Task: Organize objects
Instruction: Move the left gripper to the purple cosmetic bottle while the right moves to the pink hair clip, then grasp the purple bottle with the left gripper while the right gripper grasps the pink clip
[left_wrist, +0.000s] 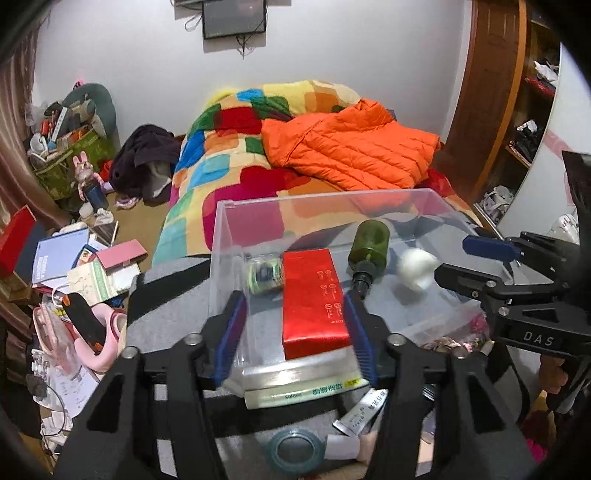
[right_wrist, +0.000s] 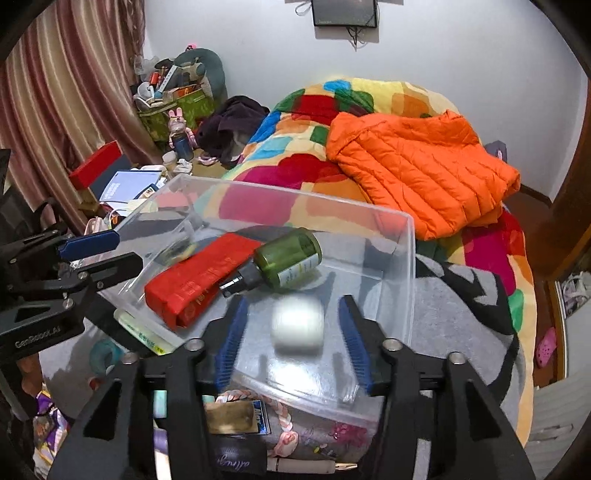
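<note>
Your left gripper (left_wrist: 295, 325) is spread wide around the red box (left_wrist: 314, 299) without gripping it; your right gripper (right_wrist: 291, 339) gapes around a blurred white jar (right_wrist: 297, 325). Both lie inside the clear bin (right_wrist: 402, 229) beside a green bottle (right_wrist: 288, 262), on the grey blanket (right_wrist: 461, 306).

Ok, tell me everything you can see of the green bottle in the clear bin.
The green bottle is a translucent olive-green plastic cylinder with a black spray nozzle and a pale label on its side. It lies tipped over on the floor of the clear plastic bin, nozzle end towards the cameras. The red box lies close beside it; contact is unclear. The white jar sits apart, nearer the right gripper. Neither gripper's fingers touch it.
</note>
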